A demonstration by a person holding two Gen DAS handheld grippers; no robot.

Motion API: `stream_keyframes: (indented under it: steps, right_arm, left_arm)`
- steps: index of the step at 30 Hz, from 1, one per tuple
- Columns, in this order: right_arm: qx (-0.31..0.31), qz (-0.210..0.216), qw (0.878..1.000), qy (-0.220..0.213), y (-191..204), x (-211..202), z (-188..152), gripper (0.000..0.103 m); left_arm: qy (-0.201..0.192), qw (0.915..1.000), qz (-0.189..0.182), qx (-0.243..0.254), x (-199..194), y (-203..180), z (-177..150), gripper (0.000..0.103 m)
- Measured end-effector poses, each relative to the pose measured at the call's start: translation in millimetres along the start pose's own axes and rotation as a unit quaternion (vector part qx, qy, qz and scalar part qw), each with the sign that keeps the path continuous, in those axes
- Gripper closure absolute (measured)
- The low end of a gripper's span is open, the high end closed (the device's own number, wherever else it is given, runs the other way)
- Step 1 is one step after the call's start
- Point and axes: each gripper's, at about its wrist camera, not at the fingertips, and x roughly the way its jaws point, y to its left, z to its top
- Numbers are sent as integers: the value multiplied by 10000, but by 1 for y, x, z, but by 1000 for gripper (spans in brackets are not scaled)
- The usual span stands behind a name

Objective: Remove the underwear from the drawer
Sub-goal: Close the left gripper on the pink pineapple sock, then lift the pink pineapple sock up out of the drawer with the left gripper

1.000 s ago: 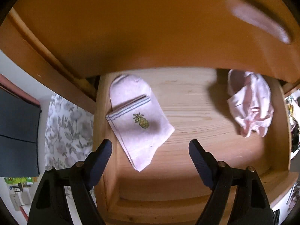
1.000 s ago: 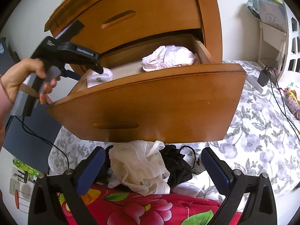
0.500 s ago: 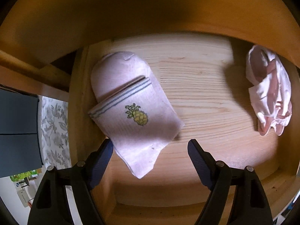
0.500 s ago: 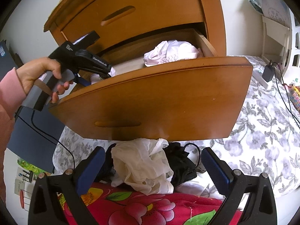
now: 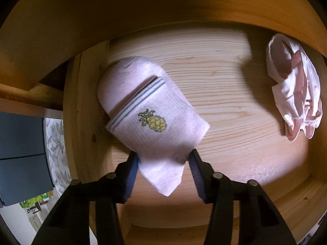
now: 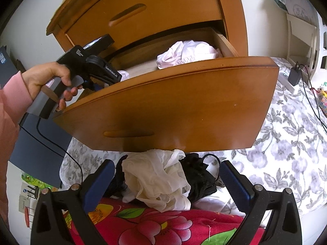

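The open wooden drawer (image 5: 224, 65) holds a pale pink sock (image 5: 151, 110) with a pineapple motif at its left, and crumpled pink-and-white underwear (image 5: 294, 94) at its right. My left gripper (image 5: 162, 158) points down into the drawer with its jaws closing; both pads touch the sides of the sock's lower end, which bunches between them. In the right wrist view a hand holds that left gripper (image 6: 96, 67) behind the drawer front (image 6: 184, 102), with the underwear (image 6: 190, 54) at the far right. My right gripper (image 6: 166, 163) hangs open and holds nothing below the drawer.
Under the drawer front lie a white crumpled garment (image 6: 155, 179) and a black one (image 6: 198, 175) on a red floral blanket (image 6: 153, 224). A grey floral sheet (image 6: 286, 153) spreads right, with a charger and cable (image 6: 294, 75). The upper drawer (image 6: 153, 6) is closed.
The left gripper dropped into the drawer and its jaws narrowed from wide open onto the sock's lower end. The right gripper stayed still.
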Motion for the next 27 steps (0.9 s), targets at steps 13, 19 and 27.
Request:
stream_keyframes:
  steps: [13,19,27]
  right_arm:
    - [30,-48,10000,31,-1,1,-1,0]
    - [17,-139,9999,49,0,2,-2,0]
    - [45,-279,9996,85,0,3,-3,0]
  left_arm:
    - [-254,9996,-39,-115,-16,17,-15,81]
    - [-725,9972,-87,-145,-27,19,-22,82]
    - [-1851,9823,-240,-177,-80,18,-66,82]
